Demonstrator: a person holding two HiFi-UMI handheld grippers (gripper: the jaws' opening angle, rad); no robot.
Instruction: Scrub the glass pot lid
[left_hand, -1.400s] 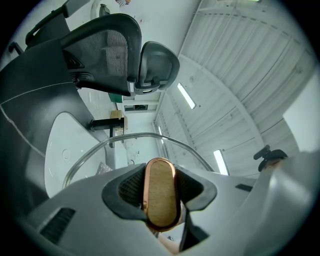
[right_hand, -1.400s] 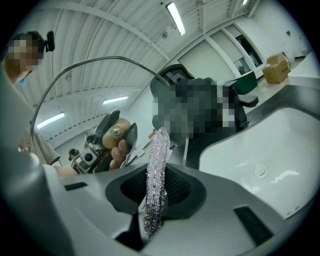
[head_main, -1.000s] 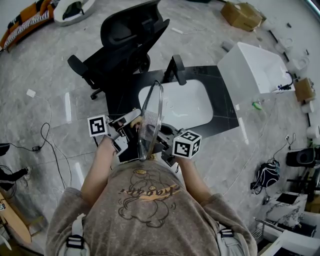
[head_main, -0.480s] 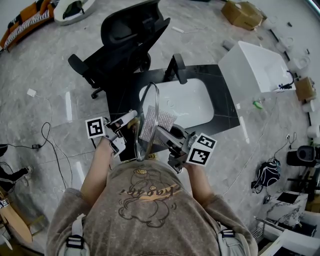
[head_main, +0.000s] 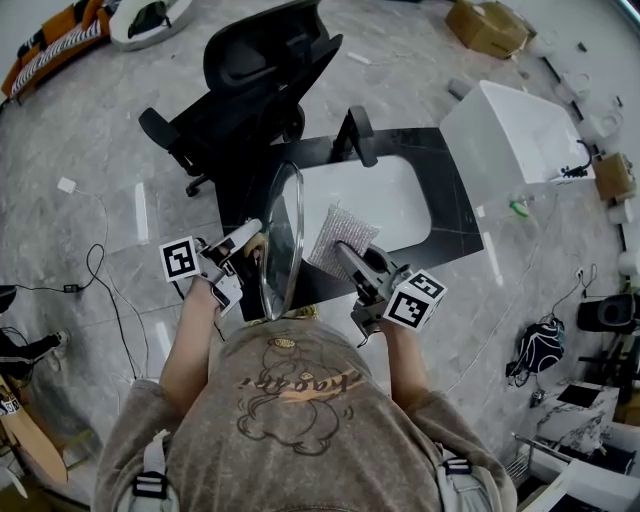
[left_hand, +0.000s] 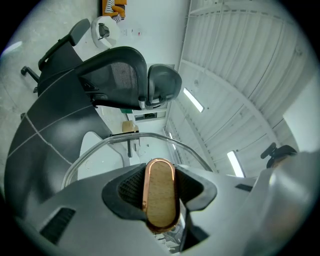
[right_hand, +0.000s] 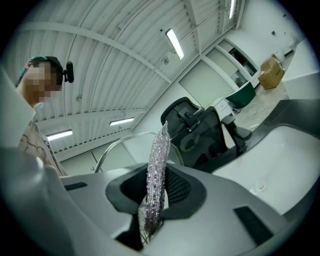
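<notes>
— While the person stands at the black counter (head_main: 447, 215), what does the left gripper (head_main: 252, 238) have hold of?

— Its jaws are clamped on the knob (left_hand: 160, 200) of the glass lid (head_main: 280, 240). The knob is a long oval of pale wood with a copper-coloured band round it, and it sits squarely between the two pads. The lid's rim arcs up behind it.

— And where is the lid?

— It is off the counter, in the air in front of the person's chest, standing on its edge. From the head view it looks like a narrow upright ellipse over the front edge of the counter, just left of the white sink (head_main: 395, 190).

— What about the right gripper (head_main: 350, 258)?

— It is closed on a silvery, glittering scrub cloth (head_main: 345, 232). In the right gripper view the cloth stands edge-on between the pads and rises above them. The curved rim of the lid shows beyond it.

— Is the cloth touching the glass?

— It hangs just beside the lid's right face, over the near left corner of the sink. Whether the two actually meet cannot be told from these views.

— What else is around?

— A black tap (head_main: 358, 135) stands at the far side of the sink, and a black office chair (head_main: 250, 90) sits on the floor beyond the counter's left corner.
</notes>
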